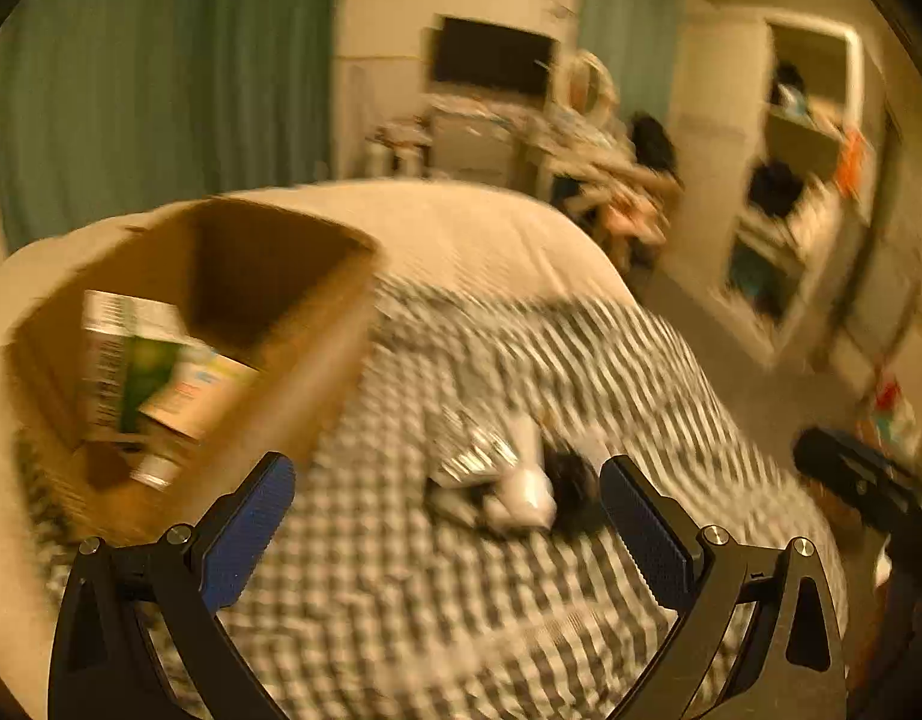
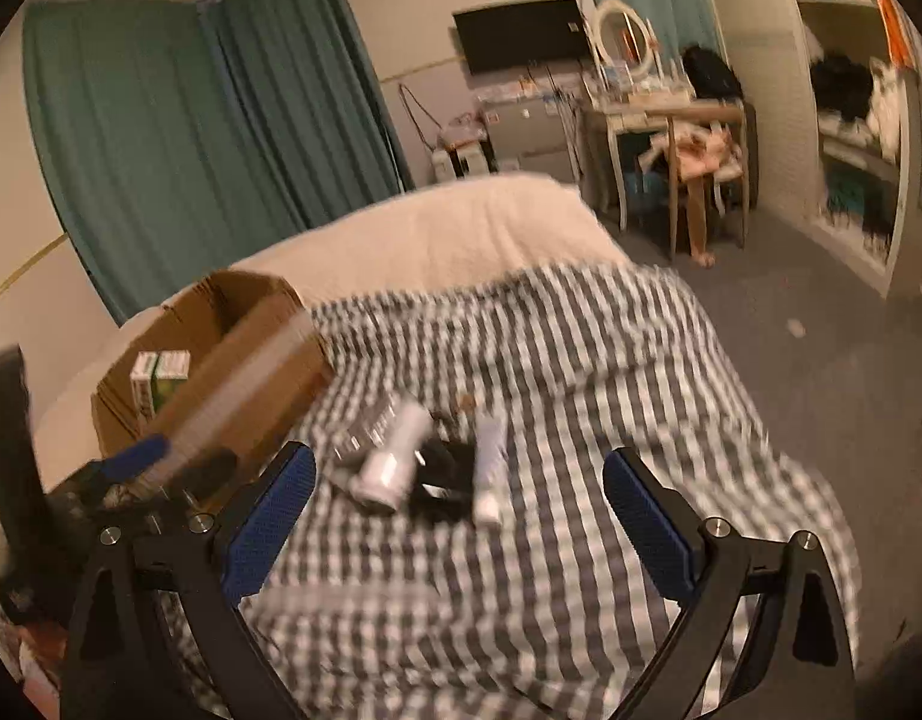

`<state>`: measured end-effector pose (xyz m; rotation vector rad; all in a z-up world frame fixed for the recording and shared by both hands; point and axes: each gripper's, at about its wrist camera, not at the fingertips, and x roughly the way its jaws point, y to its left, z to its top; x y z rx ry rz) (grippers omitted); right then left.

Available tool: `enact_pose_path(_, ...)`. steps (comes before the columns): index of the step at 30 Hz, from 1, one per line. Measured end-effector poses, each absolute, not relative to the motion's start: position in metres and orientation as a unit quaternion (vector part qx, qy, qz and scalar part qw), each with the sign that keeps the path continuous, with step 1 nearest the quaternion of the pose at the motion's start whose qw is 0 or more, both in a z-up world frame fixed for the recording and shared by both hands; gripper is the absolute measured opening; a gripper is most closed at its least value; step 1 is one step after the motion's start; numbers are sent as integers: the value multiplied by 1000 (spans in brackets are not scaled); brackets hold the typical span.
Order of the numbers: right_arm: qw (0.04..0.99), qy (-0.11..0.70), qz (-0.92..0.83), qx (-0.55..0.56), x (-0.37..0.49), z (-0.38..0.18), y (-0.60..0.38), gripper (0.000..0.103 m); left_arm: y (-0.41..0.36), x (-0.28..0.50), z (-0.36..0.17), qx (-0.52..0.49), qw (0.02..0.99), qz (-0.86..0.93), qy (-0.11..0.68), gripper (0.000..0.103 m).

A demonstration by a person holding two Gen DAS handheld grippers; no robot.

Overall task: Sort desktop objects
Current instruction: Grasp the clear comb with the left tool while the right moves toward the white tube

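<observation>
A small heap of white tubes and a black item (image 2: 425,468) lies on my grey-and-white checked bedcover (image 2: 551,570), beside the brown cardboard box (image 1: 233,324). My left claw (image 1: 448,531) and right claw (image 2: 459,513) hover wide open, empty.

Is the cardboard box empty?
No: the cardboard box already holds a green-and-white carton and other packages.

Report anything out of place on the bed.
A loose pile of small items, a white tube among them, lies on the checked blanket outside the cardboard box, which already holds cartons. Nothing looks spilled or damaged.
</observation>
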<state>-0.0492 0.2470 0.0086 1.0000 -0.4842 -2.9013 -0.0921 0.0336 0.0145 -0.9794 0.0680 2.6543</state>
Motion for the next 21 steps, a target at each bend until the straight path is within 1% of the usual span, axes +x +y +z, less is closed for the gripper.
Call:
enact_pose_path(5,27,-188,-923,334,-45,-21,272,97,79,-83,-48,-411,219,879,100,103)
enact_pose_path(9,45,-213,-918,333,-46,-32,285,97,108,-72,-76,-407,241,854,217,103)
enact_pose_path(11,50,-197,-922,331,-44,-34,284,97,119,-70,-89,-406,254,838,263,103)
enact_pose_path(13,48,-164,-928,331,-43,-34,281,97,125,-71,-103,-399,258,829,293,103)
enact_pose_path(15,44,-151,-930,332,-44,-34,279,97,125,-76,-115,-414,265,820,293,88)
enact_pose_path(16,47,-155,-930,331,-45,-35,281,97,124,-80,-120,-434,278,810,281,82)
enact_pose_path(18,48,-166,-928,331,-46,-36,285,97,123,-82,-123,-459,297,796,259,63)
enact_pose_path(20,49,-172,-925,336,-48,-40,287,97,126,-76,-121,-458,315,786,271,48)
enact_pose_path(21,45,-173,-924,339,-48,-42,288,97,127,-72,-121,-453,313,785,284,47)
